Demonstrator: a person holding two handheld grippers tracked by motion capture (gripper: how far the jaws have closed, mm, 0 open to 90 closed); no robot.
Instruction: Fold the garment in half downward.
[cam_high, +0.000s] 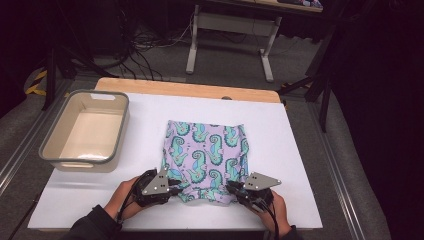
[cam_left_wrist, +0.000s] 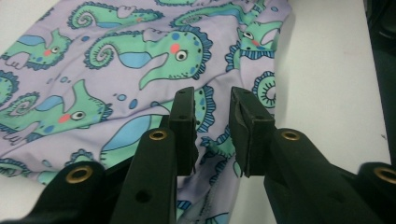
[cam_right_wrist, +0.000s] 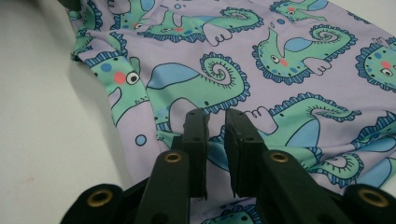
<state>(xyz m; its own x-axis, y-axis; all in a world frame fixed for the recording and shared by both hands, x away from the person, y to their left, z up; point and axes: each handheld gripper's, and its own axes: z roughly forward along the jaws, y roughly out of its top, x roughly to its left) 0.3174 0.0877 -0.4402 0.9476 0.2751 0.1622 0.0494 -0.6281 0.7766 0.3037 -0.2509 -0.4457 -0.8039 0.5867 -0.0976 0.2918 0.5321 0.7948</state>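
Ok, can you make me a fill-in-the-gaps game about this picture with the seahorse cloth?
1. The lilac cloth is printed with green ____.
2. The grey-rimmed tub stands to the ____ of the cloth in the high view.
3. The left gripper and right gripper are both at the cloth's ____ edge.
4. Inside, the tub is ____.

Missing words: seahorses; left; near; empty

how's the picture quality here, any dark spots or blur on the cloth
High view: surroundings dark, table bright, cloth print soft. Left gripper view: cloth sharp, jaws cast little shadow. Right gripper view: print crisp, a soft shadow along the cloth's left edge.
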